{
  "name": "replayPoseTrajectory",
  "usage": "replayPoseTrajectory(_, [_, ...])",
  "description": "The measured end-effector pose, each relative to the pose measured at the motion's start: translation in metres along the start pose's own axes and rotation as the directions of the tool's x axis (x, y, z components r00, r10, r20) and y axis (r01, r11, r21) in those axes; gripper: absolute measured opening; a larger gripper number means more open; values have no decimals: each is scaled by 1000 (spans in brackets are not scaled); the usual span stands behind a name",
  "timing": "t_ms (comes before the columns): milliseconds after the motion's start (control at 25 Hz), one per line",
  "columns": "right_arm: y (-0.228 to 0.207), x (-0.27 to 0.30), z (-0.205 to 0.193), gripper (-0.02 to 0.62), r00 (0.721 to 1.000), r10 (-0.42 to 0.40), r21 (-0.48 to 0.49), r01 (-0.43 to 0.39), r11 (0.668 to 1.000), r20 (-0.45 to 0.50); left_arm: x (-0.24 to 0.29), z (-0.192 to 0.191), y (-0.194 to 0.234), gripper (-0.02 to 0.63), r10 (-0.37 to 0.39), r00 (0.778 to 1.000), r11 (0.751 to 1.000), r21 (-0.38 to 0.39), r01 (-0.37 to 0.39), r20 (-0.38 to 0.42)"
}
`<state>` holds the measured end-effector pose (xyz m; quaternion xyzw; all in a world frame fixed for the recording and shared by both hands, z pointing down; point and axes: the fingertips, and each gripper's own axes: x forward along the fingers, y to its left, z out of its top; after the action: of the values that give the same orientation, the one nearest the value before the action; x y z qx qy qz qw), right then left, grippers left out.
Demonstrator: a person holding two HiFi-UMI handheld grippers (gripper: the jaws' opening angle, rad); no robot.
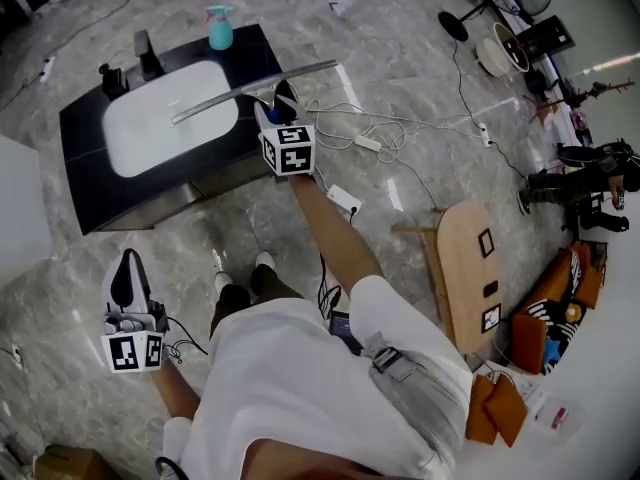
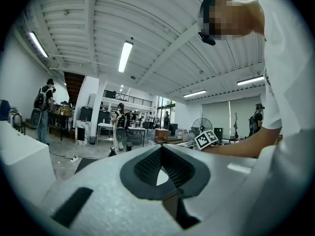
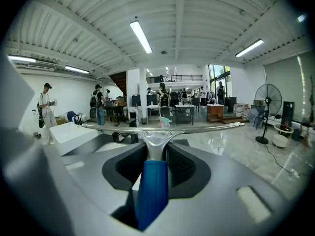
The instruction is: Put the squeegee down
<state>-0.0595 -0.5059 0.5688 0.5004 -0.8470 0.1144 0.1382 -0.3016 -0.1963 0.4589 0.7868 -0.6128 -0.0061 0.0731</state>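
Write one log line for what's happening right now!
right tool: shut on squeegee | squeegee: in air near black counter, not down yet | left tool: shut, empty

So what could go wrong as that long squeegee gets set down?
The long metal squeegee with the blue handle, clamped in the right gripper, could clip the teal spray bottle or black tap on the black counter. Released over the white basin, it might slide in.

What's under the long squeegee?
The white basin and black countertop lie below the squeegee. The strip right beneath its blade is covered, so whether it touches can't be told.
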Motion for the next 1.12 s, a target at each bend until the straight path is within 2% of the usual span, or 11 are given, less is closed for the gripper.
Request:
replayPoseTrajectory(160, [-11,44,-41,140,992,-34,26,37,999,-120,-1,-2,3,0,14,1000,1000,0,-14,-15])
replayPoseTrajectory(360, [-22,87,-81,140,965,-66,55,82,995,-253,0,0,7,2,23,999,1000,11,-23,-28])
replayPoseTrajectory(600, [-44,119,-126,140,918,-104,34,127,991,-382,-1,-11,2,2,34,997,999,13,-33,-69])
replayPoseTrajectory(840, [-55,138,-173,139,842,-119,7,145,989,-526,-2,-17,4,2,44,994,999,15,-43,-101])
replayPoseTrajectory(1120, [-61,143,-197,137,802,-94,32,140,990,-589,2,-22,0,2,36,991,999,23,-33,-129])
